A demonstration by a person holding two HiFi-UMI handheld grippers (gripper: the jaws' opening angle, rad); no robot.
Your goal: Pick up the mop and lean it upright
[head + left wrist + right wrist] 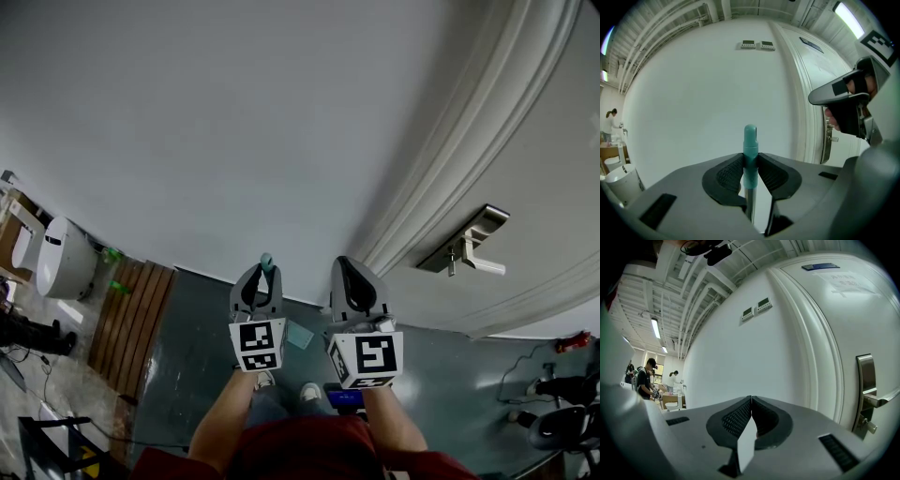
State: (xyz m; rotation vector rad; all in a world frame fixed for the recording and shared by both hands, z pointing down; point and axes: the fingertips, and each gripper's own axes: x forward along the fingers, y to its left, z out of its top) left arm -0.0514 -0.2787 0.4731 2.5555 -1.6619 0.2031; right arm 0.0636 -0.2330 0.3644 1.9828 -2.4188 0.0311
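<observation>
Jaws of the left gripper (750, 159) pinch the mop handle (750, 138), its teal tip poking just above them, facing the wall (693, 93). The right gripper (751, 404) is closed, empty. Released short of the wall, the mop handle may topple.

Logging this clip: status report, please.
Left gripper shut on teal-tipped metal mop handle, upright before white wall. Right gripper shut, empty. No obstruction seen.

The mop (750, 143) has a teal plastic handle tip with a rounded cap on a silver metal shaft. It stands upright, clamped at the teal end between the left gripper (750, 161) pads, left of the door (811, 79) and apart from it.
</observation>
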